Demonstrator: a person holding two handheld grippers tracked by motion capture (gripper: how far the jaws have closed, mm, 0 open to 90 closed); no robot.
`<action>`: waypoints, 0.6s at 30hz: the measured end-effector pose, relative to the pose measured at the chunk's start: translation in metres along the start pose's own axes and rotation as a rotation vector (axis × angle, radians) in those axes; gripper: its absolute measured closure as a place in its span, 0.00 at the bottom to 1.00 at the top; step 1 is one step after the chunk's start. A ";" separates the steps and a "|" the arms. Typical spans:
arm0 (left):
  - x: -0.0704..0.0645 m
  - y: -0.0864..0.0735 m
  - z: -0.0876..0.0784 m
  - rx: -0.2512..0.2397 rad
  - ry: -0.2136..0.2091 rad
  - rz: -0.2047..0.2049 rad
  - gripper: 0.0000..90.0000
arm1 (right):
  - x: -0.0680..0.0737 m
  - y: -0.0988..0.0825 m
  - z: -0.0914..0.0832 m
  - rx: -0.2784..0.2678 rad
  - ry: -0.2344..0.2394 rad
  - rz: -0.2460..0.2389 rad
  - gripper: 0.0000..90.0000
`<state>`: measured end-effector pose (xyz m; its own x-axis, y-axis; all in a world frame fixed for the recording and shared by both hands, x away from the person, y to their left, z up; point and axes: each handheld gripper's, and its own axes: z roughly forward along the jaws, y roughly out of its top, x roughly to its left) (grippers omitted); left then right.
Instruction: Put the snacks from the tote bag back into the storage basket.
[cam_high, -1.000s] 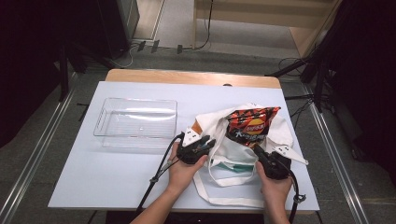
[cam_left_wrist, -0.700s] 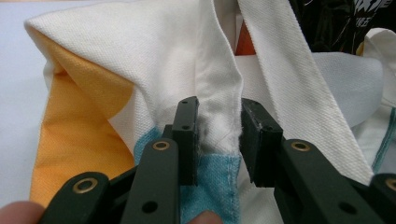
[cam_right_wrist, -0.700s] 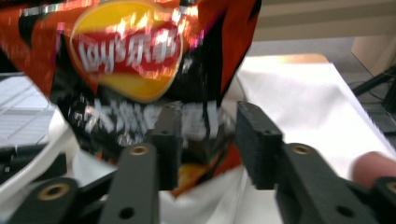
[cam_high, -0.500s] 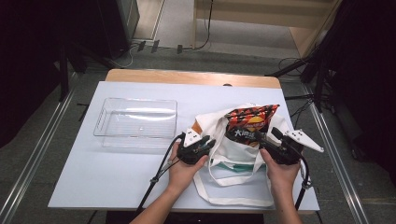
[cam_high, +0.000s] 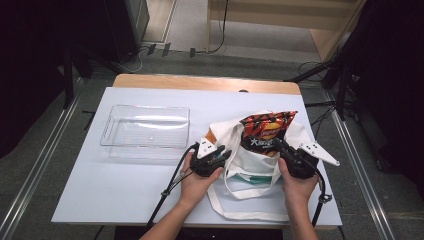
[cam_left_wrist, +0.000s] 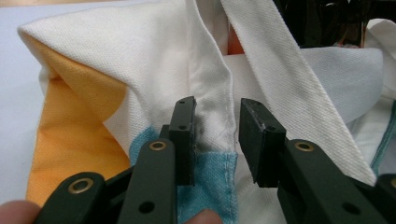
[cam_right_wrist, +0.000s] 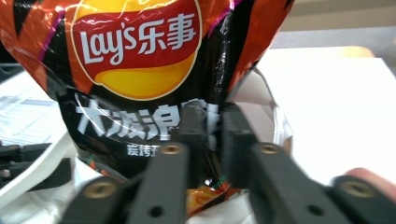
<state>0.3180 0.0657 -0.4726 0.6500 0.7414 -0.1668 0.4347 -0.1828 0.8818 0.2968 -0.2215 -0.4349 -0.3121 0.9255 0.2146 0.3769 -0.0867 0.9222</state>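
A white tote bag (cam_high: 250, 161) with orange and teal patches lies on the white table (cam_high: 125, 185). A black and orange Lay's crisp bag (cam_high: 265, 131) sticks out of its mouth. My left gripper (cam_high: 227, 155) is shut on the tote's hemmed rim (cam_left_wrist: 212, 112) at the bag's left side, and the cloth (cam_left_wrist: 140, 70) rises between the jaws. On the right, my right gripper (cam_high: 276, 145) has just closed its jaws on the lower part of the crisp bag (cam_right_wrist: 140, 60). The foil is pinched between them (cam_right_wrist: 214, 126).
An empty clear plastic tray (cam_high: 145, 132) stands on the table to the left of the tote. The tote's long strap (cam_high: 240, 212) loops toward the front edge between the two forearms. Cables trail from both grippers toward the front edge.
My right gripper left the tote's lower right, swung out to the right, then came in onto the crisp bag. The crisp bag now stands a little higher. The left hand has kept still.
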 end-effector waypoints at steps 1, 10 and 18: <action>0.000 0.000 0.000 -0.004 -0.003 -0.001 0.75 | 0.002 0.000 0.000 0.001 -0.008 -0.010 0.98; -0.003 0.000 0.000 -0.002 0.019 0.019 0.73 | 0.011 0.014 -0.015 -0.080 0.004 -0.014 1.00; -0.006 -0.001 0.001 0.005 0.036 0.050 0.72 | 0.017 0.035 -0.039 -0.222 0.022 0.076 1.00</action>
<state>0.3144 0.0605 -0.4728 0.6479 0.7543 -0.1062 0.4051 -0.2231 0.8867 0.2703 -0.2233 -0.3867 -0.3097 0.9052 0.2911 0.1996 -0.2374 0.9507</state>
